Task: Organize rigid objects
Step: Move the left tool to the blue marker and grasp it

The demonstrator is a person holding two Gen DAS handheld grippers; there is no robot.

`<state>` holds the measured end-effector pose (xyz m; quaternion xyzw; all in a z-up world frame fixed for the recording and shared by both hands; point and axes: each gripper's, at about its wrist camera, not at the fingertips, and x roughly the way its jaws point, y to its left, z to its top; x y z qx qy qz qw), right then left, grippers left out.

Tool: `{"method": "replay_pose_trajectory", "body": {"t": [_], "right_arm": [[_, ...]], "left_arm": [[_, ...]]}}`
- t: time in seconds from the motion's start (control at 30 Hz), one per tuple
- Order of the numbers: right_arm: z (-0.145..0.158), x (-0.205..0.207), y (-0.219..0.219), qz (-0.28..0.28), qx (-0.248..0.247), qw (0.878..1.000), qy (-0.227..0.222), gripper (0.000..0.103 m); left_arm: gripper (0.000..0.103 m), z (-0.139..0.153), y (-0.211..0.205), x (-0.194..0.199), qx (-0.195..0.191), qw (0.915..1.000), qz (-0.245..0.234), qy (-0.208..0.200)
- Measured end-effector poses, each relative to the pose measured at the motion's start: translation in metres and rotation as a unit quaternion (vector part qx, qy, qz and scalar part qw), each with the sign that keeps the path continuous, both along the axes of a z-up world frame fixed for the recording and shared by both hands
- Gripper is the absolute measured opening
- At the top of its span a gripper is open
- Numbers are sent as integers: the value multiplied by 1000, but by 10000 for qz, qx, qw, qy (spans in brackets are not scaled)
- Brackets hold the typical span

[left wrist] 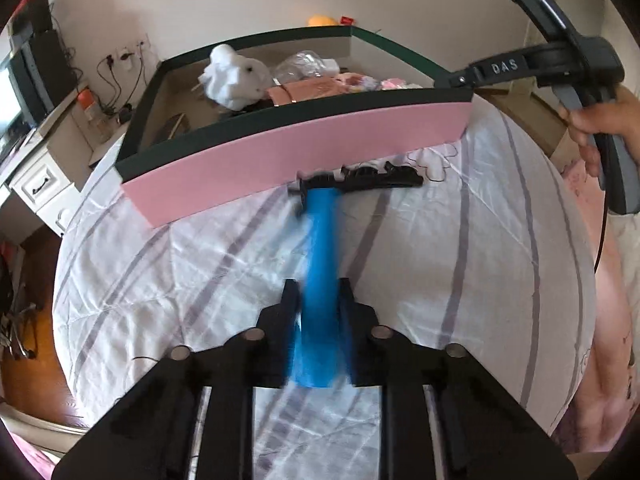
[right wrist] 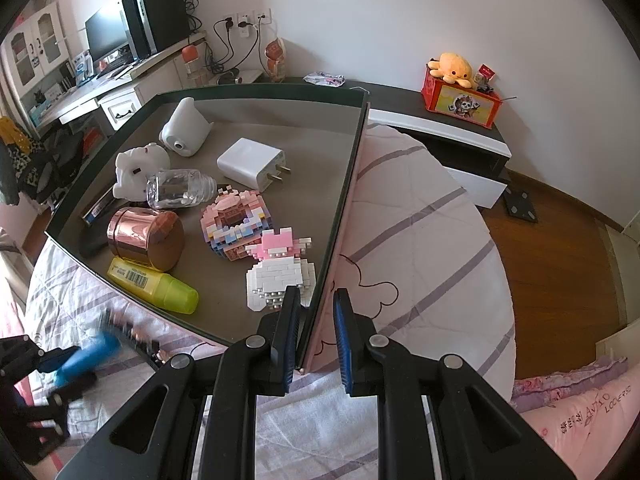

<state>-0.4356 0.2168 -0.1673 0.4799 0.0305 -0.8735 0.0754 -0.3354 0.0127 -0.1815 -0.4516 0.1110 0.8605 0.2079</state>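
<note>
A blue-handled tool (left wrist: 320,240) with a black head (left wrist: 360,178) lies on the bed, its head against the pink outer wall (left wrist: 300,152) of an open box. My left gripper (left wrist: 319,294) is shut on the blue handle; the right wrist view shows that gripper (right wrist: 60,364) and the handle (right wrist: 86,354) blurred at the lower left. My right gripper (right wrist: 317,296) is shut on the box's near right wall (right wrist: 352,184), close to its corner. In the left wrist view that gripper (left wrist: 466,80) pinches the box's right end, with a hand (left wrist: 600,120) on its grip.
The box holds a white charger (right wrist: 252,166), a rose-gold tin (right wrist: 146,238), a yellow-green bottle (right wrist: 156,284), a clear bottle (right wrist: 178,190), two brick-built models (right wrist: 238,220) and white figures. The striped bedsheet (right wrist: 420,240) surrounds it. A desk (right wrist: 120,84) and low cabinet (right wrist: 440,128) line the wall.
</note>
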Motion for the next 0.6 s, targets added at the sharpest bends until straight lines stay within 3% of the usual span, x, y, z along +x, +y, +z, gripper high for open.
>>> {"method": "replay_pose_trajectory", "body": {"t": [0.3, 0.6], "right_arm": [[-1, 0, 0, -22, 8, 10000, 7, 17], [-1, 1, -1, -31, 16, 10000, 7, 17]], "left_arm": [[18, -2, -26, -5, 157, 9984, 547, -12], [18, 16, -40, -6, 192, 9972, 701, 200]]}}
